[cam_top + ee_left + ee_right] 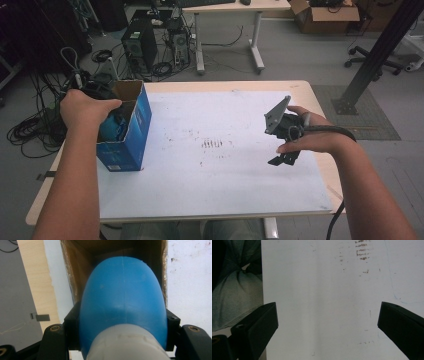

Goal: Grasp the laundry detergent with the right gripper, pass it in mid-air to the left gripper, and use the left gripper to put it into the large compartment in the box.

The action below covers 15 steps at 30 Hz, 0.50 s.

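Note:
An open-topped blue cardboard box stands at the left edge of the white mat. The person's left hand is over the box's opening. In the left gripper view my left gripper is shut on a rounded blue object with a white end. Its black fingers press on both sides, and the blue end points into the brown inside of the box. A bit of blue shows inside the box from above. My right gripper hovers over the mat's right side, its jaws wide open and empty.
The wooden table edge borders the mat. Rust-coloured marks dot the mat's middle. On the floor beyond are a computer tower, cables, a white desk and a black post.

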Motion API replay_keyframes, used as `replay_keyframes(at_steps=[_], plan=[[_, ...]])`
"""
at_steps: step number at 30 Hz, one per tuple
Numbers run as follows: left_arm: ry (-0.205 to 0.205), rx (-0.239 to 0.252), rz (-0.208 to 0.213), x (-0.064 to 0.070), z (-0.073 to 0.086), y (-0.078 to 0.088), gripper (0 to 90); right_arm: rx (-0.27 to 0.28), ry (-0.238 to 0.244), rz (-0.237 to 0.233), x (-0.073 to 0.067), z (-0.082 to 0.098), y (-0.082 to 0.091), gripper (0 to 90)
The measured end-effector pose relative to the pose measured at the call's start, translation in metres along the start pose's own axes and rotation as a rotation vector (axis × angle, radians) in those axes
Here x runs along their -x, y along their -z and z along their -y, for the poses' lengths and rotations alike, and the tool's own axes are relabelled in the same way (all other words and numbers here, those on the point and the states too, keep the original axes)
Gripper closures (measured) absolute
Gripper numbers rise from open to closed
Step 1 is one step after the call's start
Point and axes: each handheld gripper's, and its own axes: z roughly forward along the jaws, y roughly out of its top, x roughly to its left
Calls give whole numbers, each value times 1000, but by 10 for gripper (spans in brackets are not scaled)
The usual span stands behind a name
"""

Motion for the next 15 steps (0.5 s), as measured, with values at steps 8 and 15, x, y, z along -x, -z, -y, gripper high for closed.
replay_keyframes(at_steps=[8, 15], plan=[[-5, -8, 8, -3, 0, -14, 381, -33, -11, -16, 2, 0, 0, 30], [-11, -17, 4, -4, -1, -24, 381, -62, -19, -34, 5, 3, -3, 30]])
